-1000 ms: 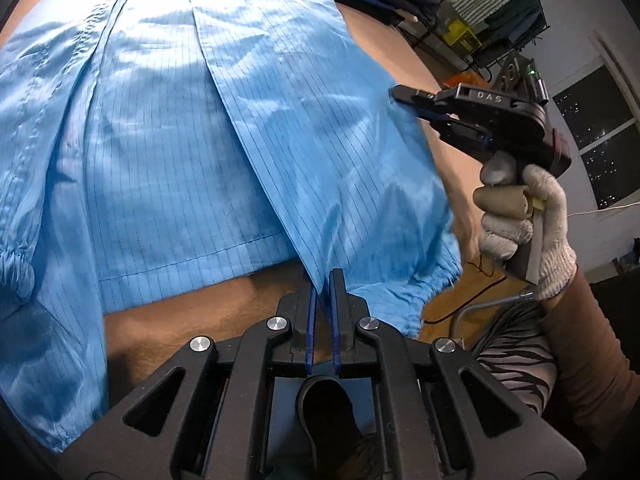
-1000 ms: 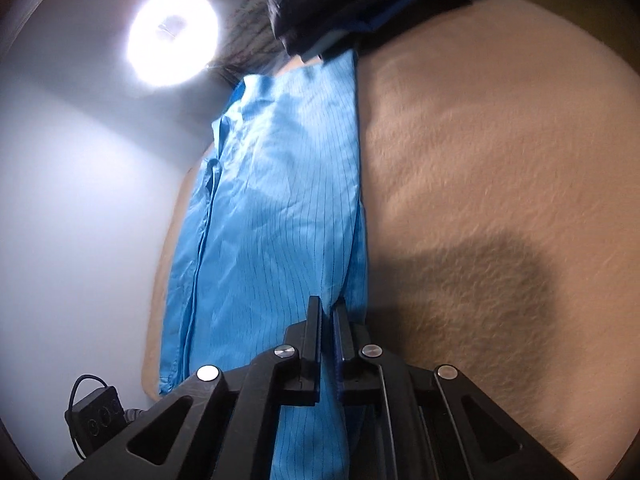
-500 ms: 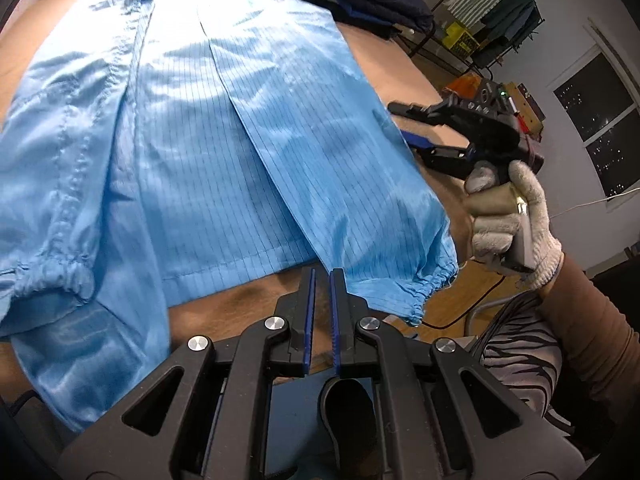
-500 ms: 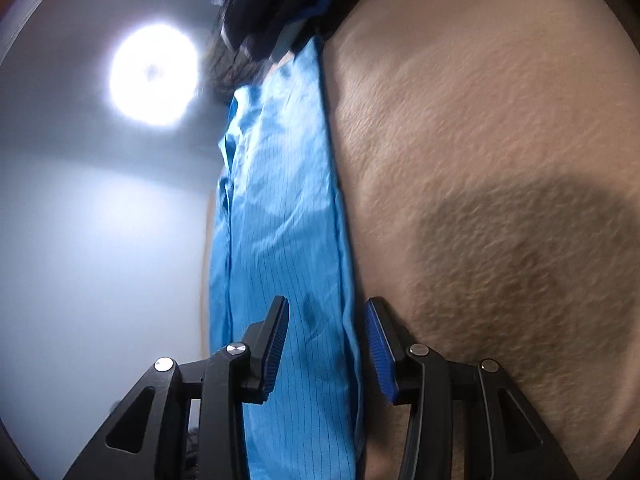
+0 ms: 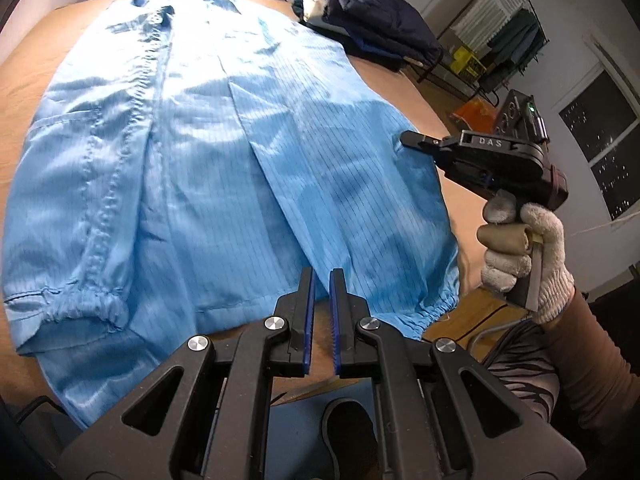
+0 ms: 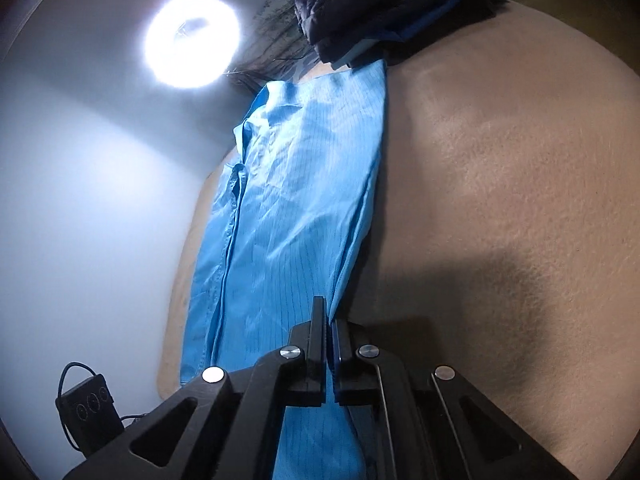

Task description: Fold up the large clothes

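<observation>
A large light-blue pinstriped garment [image 5: 240, 160] lies spread on the tan bed surface [image 5: 20, 76], collar far, elastic cuffs near. My left gripper [image 5: 320, 280] hovers over the near hem, shut, with only a sliver between its blue pads and no cloth seen pinched. At the garment's right edge a gloved hand [image 5: 520, 256] holds my right gripper [image 5: 406, 140]. In the right wrist view the right gripper [image 6: 329, 312] is shut on that edge of the garment [image 6: 300, 200], whose fold runs in between the pads.
A pile of dark folded clothes [image 5: 372, 12] sits at the far right corner, touching the garment's shoulder [image 6: 380, 8]. Bare tan surface [image 6: 500, 200] stretches right of the garment. A black box with a cable [image 6: 90, 412] lies beyond the left edge. A clothes rack [image 5: 508, 28] stands behind.
The right gripper opened around the garment's right edge, then closed on it. The left gripper drew up and back from the hem, so more of the garment shows.
</observation>
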Demonstrator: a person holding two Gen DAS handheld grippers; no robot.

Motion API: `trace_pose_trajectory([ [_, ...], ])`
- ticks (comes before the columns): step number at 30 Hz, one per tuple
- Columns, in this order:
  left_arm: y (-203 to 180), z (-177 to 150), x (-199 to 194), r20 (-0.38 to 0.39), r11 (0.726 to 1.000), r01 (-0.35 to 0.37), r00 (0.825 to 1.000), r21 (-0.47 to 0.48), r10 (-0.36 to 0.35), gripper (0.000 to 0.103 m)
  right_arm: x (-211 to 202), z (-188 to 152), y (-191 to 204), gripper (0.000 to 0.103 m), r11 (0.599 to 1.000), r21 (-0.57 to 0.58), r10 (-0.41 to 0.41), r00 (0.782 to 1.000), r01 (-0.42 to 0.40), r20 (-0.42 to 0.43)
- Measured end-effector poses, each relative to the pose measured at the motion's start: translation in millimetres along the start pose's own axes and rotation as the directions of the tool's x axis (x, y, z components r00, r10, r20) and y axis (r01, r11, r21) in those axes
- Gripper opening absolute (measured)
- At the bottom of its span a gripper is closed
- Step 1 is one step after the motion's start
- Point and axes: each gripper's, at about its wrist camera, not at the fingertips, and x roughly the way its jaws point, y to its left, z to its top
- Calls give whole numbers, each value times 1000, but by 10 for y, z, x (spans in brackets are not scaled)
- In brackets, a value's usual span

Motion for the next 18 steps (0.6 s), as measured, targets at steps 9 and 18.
trace_pose_trajectory([
  [9,355,147,-322,84,997,1,996,-80,5,4,-35,64,484,0,991,-132,37,999,-35,11],
  [18,793,223,-732,172,987,-22,984,-156,49,4,535,-13,1117,0,959,-278,25,994,-53,-102],
])
